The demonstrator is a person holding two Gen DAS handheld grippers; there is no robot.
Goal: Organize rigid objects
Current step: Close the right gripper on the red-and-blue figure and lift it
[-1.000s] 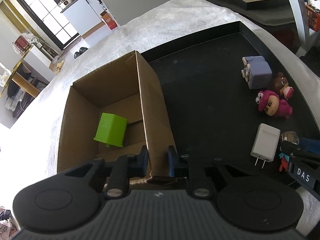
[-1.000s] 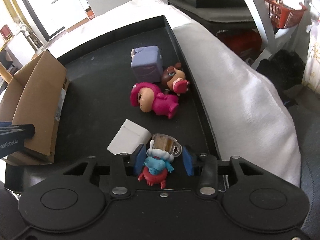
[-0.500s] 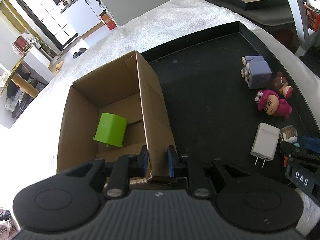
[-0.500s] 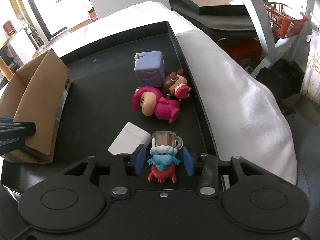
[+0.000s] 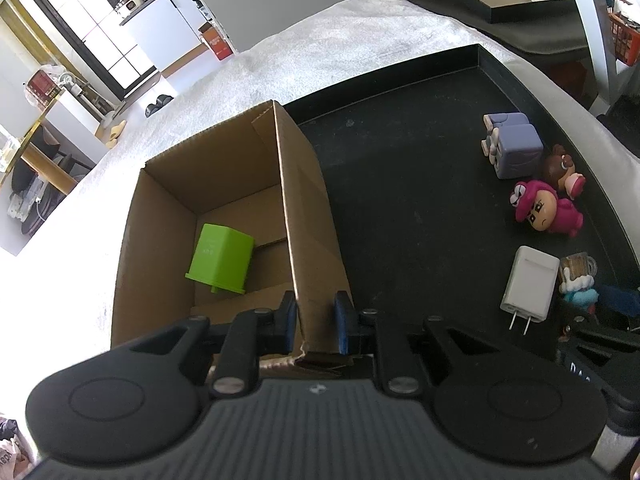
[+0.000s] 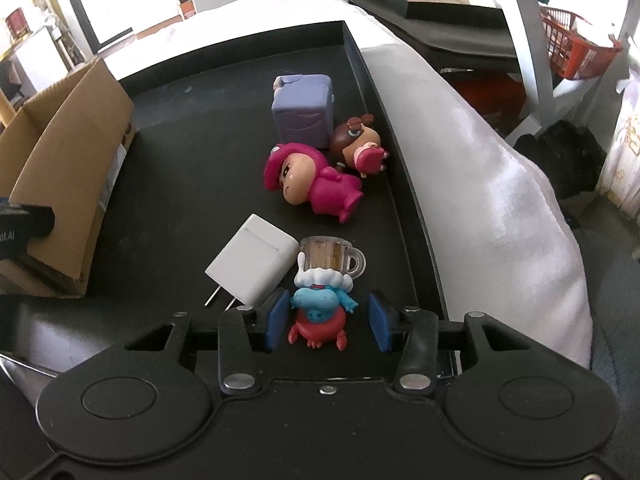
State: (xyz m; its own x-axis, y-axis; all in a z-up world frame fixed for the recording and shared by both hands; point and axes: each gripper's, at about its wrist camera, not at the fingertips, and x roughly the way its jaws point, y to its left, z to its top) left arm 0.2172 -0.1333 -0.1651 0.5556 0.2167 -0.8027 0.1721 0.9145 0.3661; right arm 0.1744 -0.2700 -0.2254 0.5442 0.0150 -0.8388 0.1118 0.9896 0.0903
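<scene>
A cardboard box (image 5: 224,200) stands on the black tray (image 5: 400,184) with a green block (image 5: 220,260) inside. My left gripper (image 5: 314,326) is shut on the box's right wall near its front corner. My right gripper (image 6: 328,322) is open, its blue pads either side of a blue and red figurine with a beer mug (image 6: 324,292); the pads do not touch it. A white plug charger (image 6: 252,268) lies just left of the figurine. A pink figurine (image 6: 316,184), a brown-haired figurine (image 6: 360,144) and a purple cube (image 6: 304,110) lie farther back.
The tray sits on a white cloth-covered surface (image 6: 480,168). The tray's raised rim (image 6: 388,128) runs close along the right of the toys. The box also shows at the left of the right wrist view (image 6: 68,168). A red basket (image 6: 576,56) is off to the far right.
My right gripper has drawn back slightly and its jaws have opened wider around the blue and red figurine. The left gripper stays shut on the box wall.
</scene>
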